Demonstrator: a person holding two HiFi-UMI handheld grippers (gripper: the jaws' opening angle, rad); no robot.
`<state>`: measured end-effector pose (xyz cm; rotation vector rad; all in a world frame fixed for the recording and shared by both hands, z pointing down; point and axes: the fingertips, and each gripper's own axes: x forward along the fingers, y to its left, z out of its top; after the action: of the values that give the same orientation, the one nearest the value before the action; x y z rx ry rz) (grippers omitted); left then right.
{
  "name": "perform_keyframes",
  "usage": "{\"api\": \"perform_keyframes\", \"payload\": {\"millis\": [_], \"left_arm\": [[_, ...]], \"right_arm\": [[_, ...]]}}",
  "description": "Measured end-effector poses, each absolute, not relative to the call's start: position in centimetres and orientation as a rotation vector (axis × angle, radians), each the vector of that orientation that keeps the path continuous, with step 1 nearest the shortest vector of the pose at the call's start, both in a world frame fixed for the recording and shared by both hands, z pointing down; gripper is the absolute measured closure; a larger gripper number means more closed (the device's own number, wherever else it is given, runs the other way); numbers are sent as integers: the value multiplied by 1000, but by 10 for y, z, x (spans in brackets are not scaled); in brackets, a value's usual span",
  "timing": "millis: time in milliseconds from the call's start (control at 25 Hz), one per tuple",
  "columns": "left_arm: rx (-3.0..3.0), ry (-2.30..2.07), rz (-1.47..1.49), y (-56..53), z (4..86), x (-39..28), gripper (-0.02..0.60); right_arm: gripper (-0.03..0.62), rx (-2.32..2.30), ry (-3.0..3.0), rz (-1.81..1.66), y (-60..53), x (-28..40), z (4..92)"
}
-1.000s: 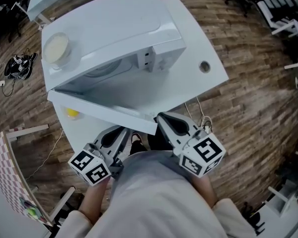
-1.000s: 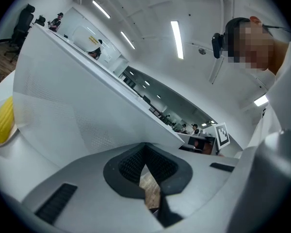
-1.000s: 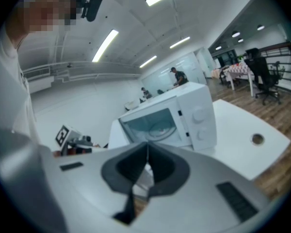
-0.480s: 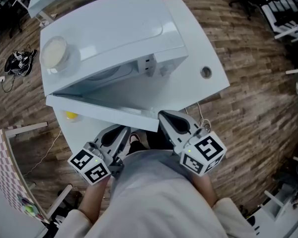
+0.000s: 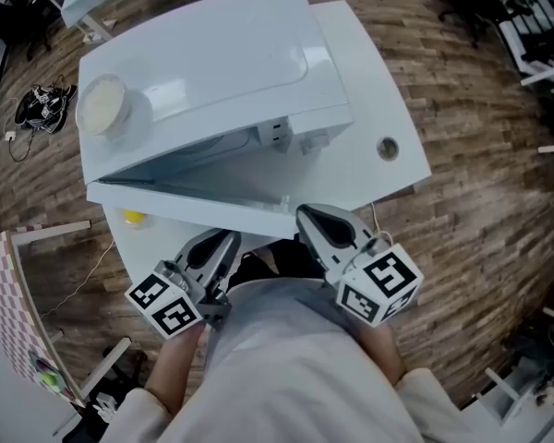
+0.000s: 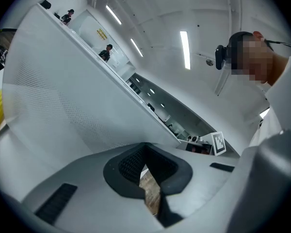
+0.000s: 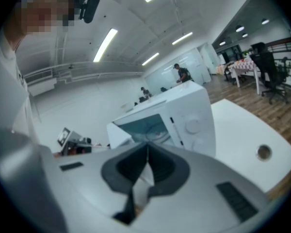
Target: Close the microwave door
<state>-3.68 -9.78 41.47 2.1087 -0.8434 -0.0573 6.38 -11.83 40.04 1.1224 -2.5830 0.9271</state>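
Note:
A white microwave (image 5: pixel 203 72) stands on a white table (image 5: pixel 369 81), and its door (image 5: pixel 194 197) hangs partly open toward me. My right gripper (image 5: pixel 305 215) is shut and empty, its tips right at the door's free corner; contact cannot be told. My left gripper (image 5: pixel 229 240) is shut and empty just below the door's front edge. In the left gripper view the gripper (image 6: pixel 145 147) points up at the door's outer face (image 6: pixel 63 91). The right gripper view shows the gripper (image 7: pixel 147 147) before the open microwave (image 7: pixel 184 115).
A round pale lid or bowl (image 5: pixel 103 102) sits on the microwave's top. A yellow object (image 5: pixel 132 217) lies on the table under the door. A cable hole (image 5: pixel 387 148) is in the table's right part. Wooden floor surrounds the table; cables (image 5: pixel 37 104) lie at left.
The door has swung a little closer to the microwave's front. Both grippers stay near its front edge, hardly shifted.

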Motion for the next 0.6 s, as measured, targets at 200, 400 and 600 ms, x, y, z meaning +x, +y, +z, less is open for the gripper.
{"api": "perform_keyframes", "payload": {"millis": [200,400,600], "left_arm": [[2107,-896,-56,-103,415,-35,565],[2135,-951,-46,-107,407,-28,565],[2154,-1012,-55,-114,404,-25,565]], "right_arm": [[569,1091,-2591,888,-126,69,403],[569,1062,-2619,865,-130,77,399],[569,1004,-2647,872,-130,70,401]]}}
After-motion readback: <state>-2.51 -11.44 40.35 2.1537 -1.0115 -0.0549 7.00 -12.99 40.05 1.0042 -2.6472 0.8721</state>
